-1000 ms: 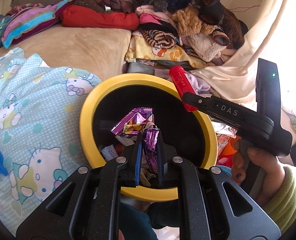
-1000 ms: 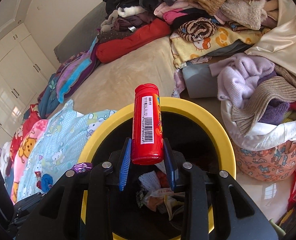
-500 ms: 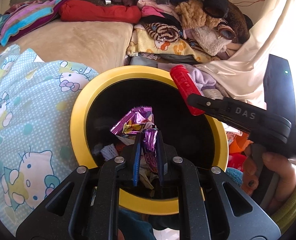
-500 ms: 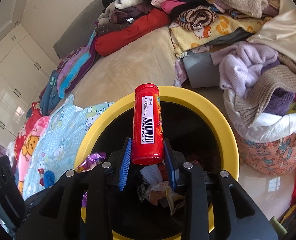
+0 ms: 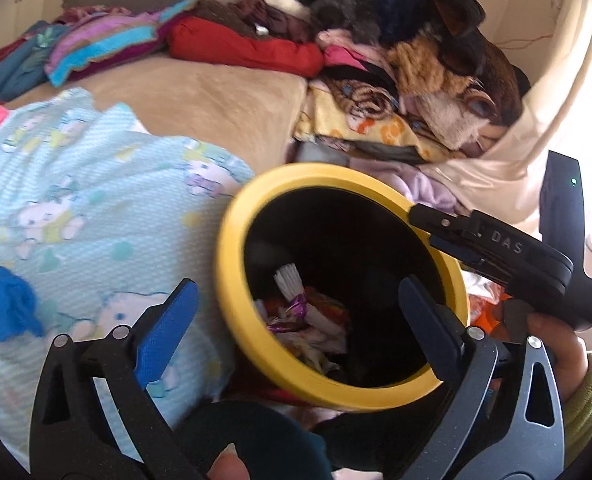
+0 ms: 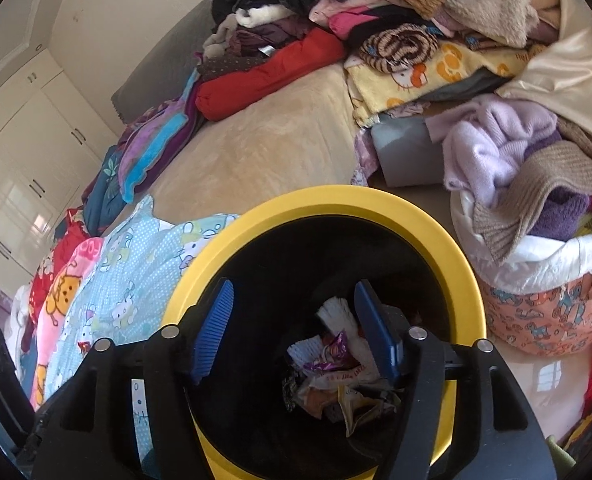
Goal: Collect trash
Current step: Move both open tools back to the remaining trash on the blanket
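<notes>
Two grippers: we see both over the bin, both with jaws opening and nothing between the blue pads.
Left gripper (image 5: 296,312): spread as wide as it goes; one pad hangs outside the rim at 9 o'clock of the bin, over the quilt, the other over the bin's mouth at 3 o'clock.
Right gripper (image 6: 296,328): parted partway, both pads over the bin's mouth; in the left wrist view its black body comes in from 3 o'clock, across the rim.
Bin (image 6: 327,204): yellow rim, black inside; in the right wrist view it fills the picture from the centre toward 6 o'clock.
Trash (image 6: 335,376): crumpled wrappers at the bottom of the bin, a purple foil one (image 5: 296,304) and a white pleated piece (image 5: 288,276) among them; we see red print on one pale wrapper but cannot read it.
Writing: we read "DAS" in pale letters on the right gripper's body (image 5: 507,236).
Hand (image 5: 555,344): holds the right gripper's handle at 4 o'clock in the left wrist view, green sleeve (image 5: 587,404) below it.
Quilt (image 5: 76,200): pale blue with cartoon cats, at 9 o'clock of the bin, touching its rim.
Clothes (image 6: 395,20): piled at 12 to 2 o'clock on the beige bed (image 6: 264,140).
Basket (image 6: 543,312): pink, printed with small animals, at 3 o'clock of the bin, heaped with knitwear.
</notes>
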Demonstrator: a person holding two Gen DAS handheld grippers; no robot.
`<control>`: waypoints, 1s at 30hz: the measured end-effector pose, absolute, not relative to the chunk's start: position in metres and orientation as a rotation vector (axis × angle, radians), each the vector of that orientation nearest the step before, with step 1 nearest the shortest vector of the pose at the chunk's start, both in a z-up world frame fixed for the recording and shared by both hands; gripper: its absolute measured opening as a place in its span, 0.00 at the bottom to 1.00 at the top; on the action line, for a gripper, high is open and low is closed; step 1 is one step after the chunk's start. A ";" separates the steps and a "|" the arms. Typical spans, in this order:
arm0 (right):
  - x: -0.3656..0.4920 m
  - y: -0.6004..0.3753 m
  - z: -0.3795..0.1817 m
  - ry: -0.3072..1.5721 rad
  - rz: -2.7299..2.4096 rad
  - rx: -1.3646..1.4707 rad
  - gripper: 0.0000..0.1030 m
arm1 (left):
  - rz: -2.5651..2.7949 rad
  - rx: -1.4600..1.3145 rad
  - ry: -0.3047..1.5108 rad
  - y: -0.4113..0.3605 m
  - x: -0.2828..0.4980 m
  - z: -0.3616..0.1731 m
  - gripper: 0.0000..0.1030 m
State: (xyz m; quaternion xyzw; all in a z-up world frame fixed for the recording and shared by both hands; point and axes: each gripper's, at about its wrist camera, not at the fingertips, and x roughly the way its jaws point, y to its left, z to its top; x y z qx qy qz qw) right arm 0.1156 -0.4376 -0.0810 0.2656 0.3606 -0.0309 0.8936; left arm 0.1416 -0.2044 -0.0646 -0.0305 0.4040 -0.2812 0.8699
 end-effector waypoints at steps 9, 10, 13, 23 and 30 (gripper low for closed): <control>0.118 -0.408 -0.065 0.701 -0.015 0.498 0.66 | -0.474 -0.120 0.771 -0.155 0.143 -0.044 0.89; 0.118 -0.405 -0.064 0.697 -0.006 0.494 0.67 | -0.465 -0.127 0.768 -0.151 0.143 -0.044 0.89; 0.119 -0.388 -0.058 0.682 0.028 0.470 0.68 | -0.430 -0.144 0.752 -0.135 0.144 -0.039 0.89; 0.122 -0.329 -0.043 0.655 0.149 0.382 0.73 | -0.321 -0.149 0.673 -0.089 0.141 -0.025 0.89; 0.123 -0.289 -0.040 0.665 0.215 0.312 0.73 | -0.238 -0.177 0.648 -0.051 0.144 -0.022 0.89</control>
